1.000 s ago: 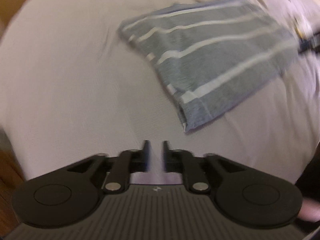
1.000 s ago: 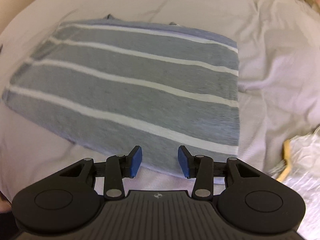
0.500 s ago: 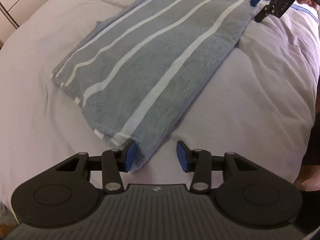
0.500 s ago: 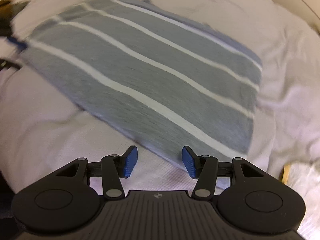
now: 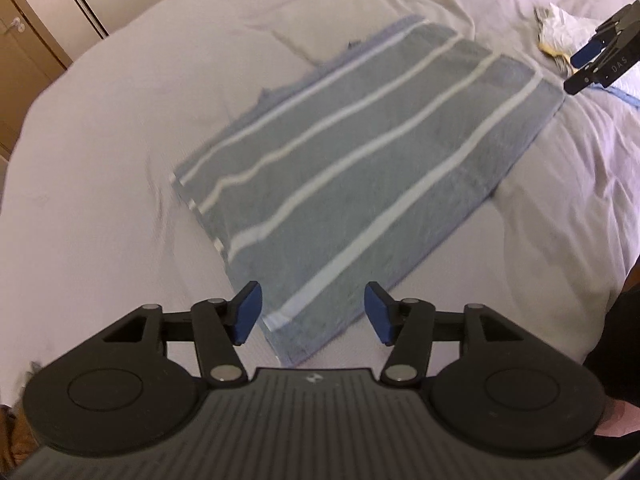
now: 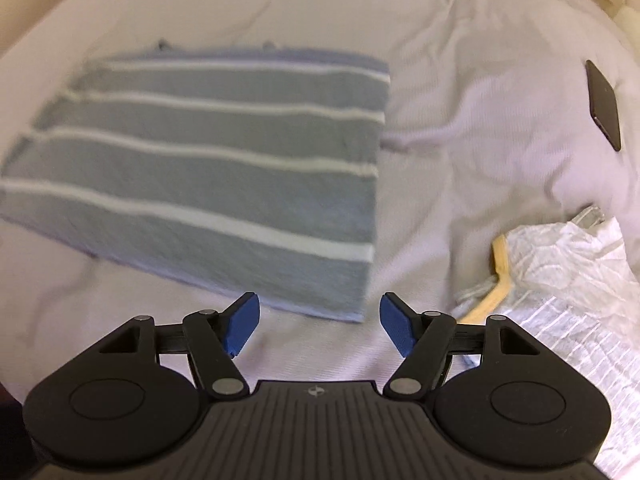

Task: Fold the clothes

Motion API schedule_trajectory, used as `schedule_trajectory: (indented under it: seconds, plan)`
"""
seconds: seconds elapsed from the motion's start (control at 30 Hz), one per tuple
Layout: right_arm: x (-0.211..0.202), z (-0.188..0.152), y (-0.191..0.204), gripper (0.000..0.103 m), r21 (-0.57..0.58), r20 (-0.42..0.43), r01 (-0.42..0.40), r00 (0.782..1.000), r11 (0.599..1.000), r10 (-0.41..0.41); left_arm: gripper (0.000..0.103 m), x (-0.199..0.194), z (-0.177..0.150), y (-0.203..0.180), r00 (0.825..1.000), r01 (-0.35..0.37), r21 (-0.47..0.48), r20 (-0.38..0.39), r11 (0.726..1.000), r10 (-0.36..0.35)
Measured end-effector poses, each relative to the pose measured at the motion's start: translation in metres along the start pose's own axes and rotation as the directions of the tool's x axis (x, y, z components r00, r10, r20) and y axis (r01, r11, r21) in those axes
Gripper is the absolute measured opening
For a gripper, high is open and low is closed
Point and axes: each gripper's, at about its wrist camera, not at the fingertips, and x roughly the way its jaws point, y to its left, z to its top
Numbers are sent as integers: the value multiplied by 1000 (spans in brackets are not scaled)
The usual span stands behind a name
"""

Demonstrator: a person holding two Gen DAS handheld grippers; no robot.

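A grey garment with white stripes [image 5: 360, 168] lies folded flat into a rectangle on the white bed sheet [image 5: 100, 208]. My left gripper [image 5: 312, 312] is open and empty, with the garment's near corner between its blue pads. My right gripper [image 6: 320, 326] is open and empty, just short of the garment's near right corner [image 6: 224, 184]. The right gripper also shows in the left wrist view [image 5: 600, 60], beyond the garment's far right corner.
A pale striped garment on a wooden hanger [image 6: 560, 280] lies on the bed to the right of my right gripper; it shows in the left wrist view too [image 5: 560, 32]. A dark phone [image 6: 604, 104] lies further back. Cupboard doors [image 5: 40, 20] stand beyond the bed's left side.
My left gripper has opened and come up to the garment's near corner. My right gripper has opened wider and shifted right, toward the garment's right corner. The garment stays flat.
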Motion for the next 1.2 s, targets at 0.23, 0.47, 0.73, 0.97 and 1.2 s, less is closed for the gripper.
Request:
schedule_trajectory:
  seconds: [0.23,0.47,0.73,0.97,1.2]
  plan:
    - [-34,26,36,73,45,66,-109,992,993,106,62,-21,12,15,999,-24,51,46,998,22]
    - [-57,37,85,80,164,81,-74,995,984,61,63,-13,8,63,994,47,98,91,994,-56]
    - [-100,21,159,89,376,68,86,990,923,-120,89,-30,1,107,970,146,237,157,960,-186]
    - [-126,10,206,89,473,49,119,986,873,-161,100,-39,-15,122,961,156,262,182,952,-207]
    - [-130,4,231,89,477,14,146,985,867,-174,101,-46,-18,122,967,152,252,162,956,-196]
